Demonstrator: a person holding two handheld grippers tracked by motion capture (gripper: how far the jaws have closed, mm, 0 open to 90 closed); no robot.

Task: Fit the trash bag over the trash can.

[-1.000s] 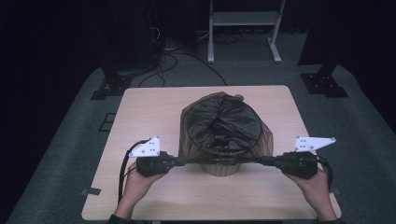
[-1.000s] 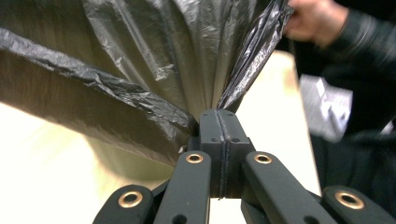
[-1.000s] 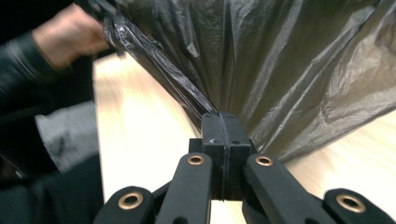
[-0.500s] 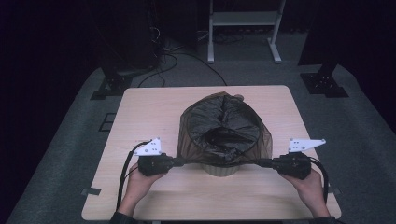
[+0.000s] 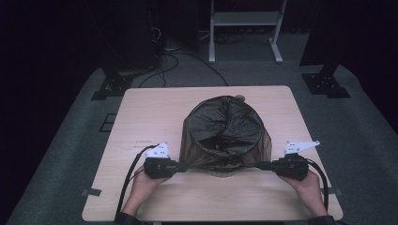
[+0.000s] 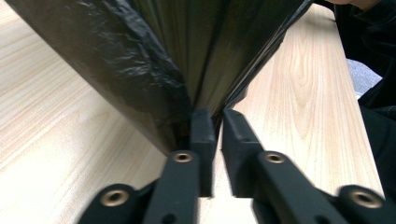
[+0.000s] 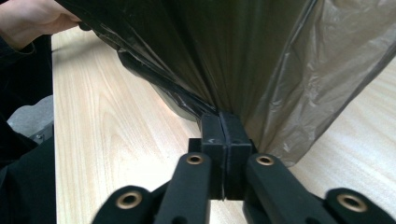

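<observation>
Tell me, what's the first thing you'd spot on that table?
The big black bin bag pulled over a bin in the middle of the wooden table. The left gripper and right gripper tug its lower edge out sideways, one on each side, near the table's front.

A black, half-transparent bag [image 5: 225, 133] covers a bin; the worktop [image 5: 150, 108] is pale wood grain.

Dim, dark-edged high view; brighter, sharp gripper views with slight blur along their bottom edges.
</observation>
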